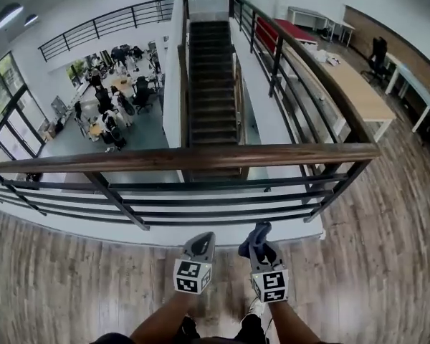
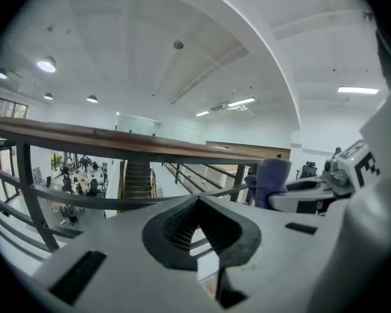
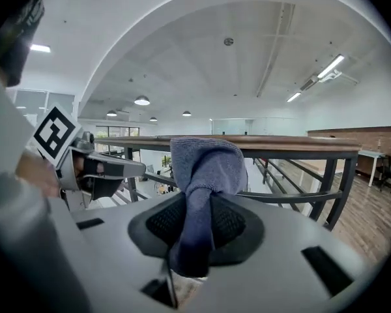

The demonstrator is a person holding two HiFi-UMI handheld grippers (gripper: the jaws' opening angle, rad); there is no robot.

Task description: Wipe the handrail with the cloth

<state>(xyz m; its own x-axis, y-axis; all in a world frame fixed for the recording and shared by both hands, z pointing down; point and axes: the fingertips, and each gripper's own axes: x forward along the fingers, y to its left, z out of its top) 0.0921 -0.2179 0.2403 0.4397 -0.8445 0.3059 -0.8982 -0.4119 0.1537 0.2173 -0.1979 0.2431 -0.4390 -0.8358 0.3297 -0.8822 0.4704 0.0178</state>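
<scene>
Cloth [image 3: 205, 168] sits pinched in the right claw [image 3: 197, 223]; the handrail [image 1: 201, 156] lies at twelve o'clock, apart from it, running nine to three. Left claw [image 2: 197, 230], pressed together and empty, hangs alongside, so the reach likely falls to the right.

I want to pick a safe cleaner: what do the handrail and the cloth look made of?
Handrail: apparently wood, brown with streaky grain and a smooth finish, on dark, seemingly painted-metal posts. Cloth: soft blue-grey fabric, perhaps microfibre, judging by its fuzzy nap and folds.
</scene>
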